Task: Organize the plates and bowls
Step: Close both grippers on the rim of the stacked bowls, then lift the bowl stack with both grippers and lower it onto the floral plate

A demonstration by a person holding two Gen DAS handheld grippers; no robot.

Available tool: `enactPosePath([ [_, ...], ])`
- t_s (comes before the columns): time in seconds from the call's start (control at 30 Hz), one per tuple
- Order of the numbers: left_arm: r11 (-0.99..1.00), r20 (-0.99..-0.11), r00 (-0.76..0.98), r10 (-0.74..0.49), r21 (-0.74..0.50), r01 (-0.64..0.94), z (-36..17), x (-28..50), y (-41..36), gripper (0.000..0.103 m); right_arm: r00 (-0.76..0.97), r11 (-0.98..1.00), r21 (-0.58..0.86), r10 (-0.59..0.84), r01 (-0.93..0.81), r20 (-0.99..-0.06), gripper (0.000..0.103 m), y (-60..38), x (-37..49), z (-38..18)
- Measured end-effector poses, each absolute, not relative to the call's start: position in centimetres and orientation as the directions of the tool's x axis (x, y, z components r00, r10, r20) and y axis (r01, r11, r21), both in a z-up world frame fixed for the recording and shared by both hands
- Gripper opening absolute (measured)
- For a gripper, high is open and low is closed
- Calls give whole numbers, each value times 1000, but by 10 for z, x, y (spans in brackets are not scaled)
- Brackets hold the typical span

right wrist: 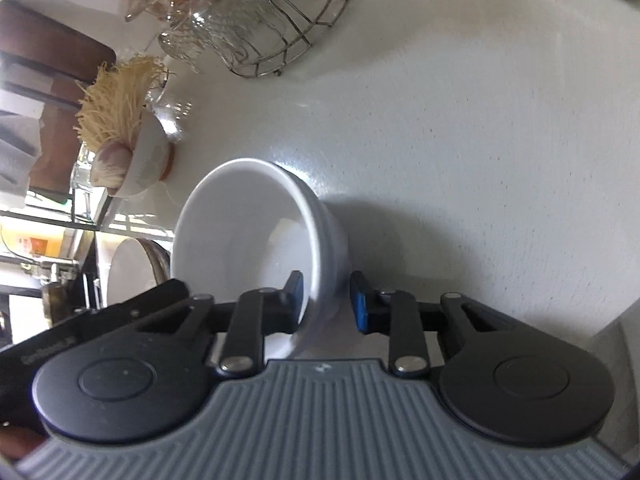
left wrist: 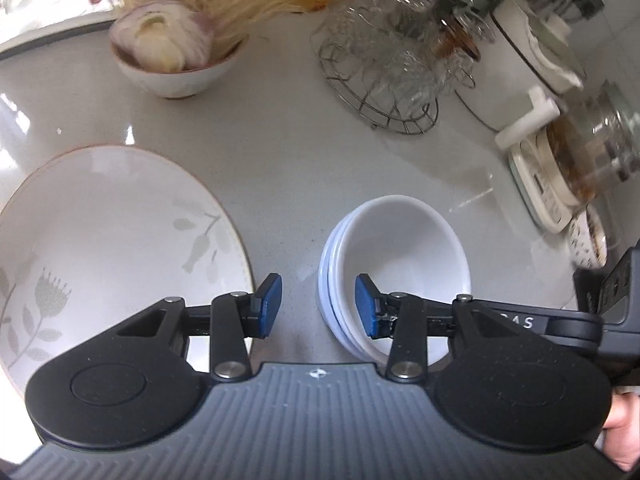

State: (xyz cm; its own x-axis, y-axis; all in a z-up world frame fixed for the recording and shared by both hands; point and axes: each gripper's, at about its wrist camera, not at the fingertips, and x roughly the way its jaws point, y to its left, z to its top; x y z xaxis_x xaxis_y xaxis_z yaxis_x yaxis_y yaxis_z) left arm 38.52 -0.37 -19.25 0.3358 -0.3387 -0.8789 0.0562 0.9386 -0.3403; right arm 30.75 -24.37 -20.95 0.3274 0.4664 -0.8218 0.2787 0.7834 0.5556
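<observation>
White bowl stack [right wrist: 260, 236], near centre: rim between the parted fingers of the right gripper [right wrist: 326, 300]. Wire basket [right wrist: 288, 28] of glassware, far. Noodle-filled bowl [right wrist: 136, 152], left. Grey countertop [right wrist: 460, 160].

black tongs [left wrist: 318, 306], blue pads [left wrist: 269, 305]

Wire basket [left wrist: 384, 80] of glassware, white kettle [left wrist: 528, 68], glass teapot [left wrist: 592, 152], grey countertop [left wrist: 280, 152]

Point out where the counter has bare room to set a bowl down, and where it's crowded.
Bare counter lies between the floral plate, the stacked white bowls and the onion bowl. The strip between plate and stack is narrow. The far right is crowded: wire glass rack, kettle, glass teapot.
</observation>
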Motion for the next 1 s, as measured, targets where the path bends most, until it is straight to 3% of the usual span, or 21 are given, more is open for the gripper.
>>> enactPosePath([
  [0.2, 931, -884, 297, -361, -361, 57, -204, 390, -13, 46, 339, 767, 562, 464, 310, -819, 15, -254, 303, -210],
  [0.6, 942, -908, 251, -336, -323, 91, -220, 397, -45, 46, 347, 775, 548, 443, 315, -826, 13, -271, 305, -210],
  [1.0, 935, -900, 252, -355, -346, 81, -225, 404, -67, 37, 346, 792, 550, 455, 266, -821, 14, -280, 313, -210],
])
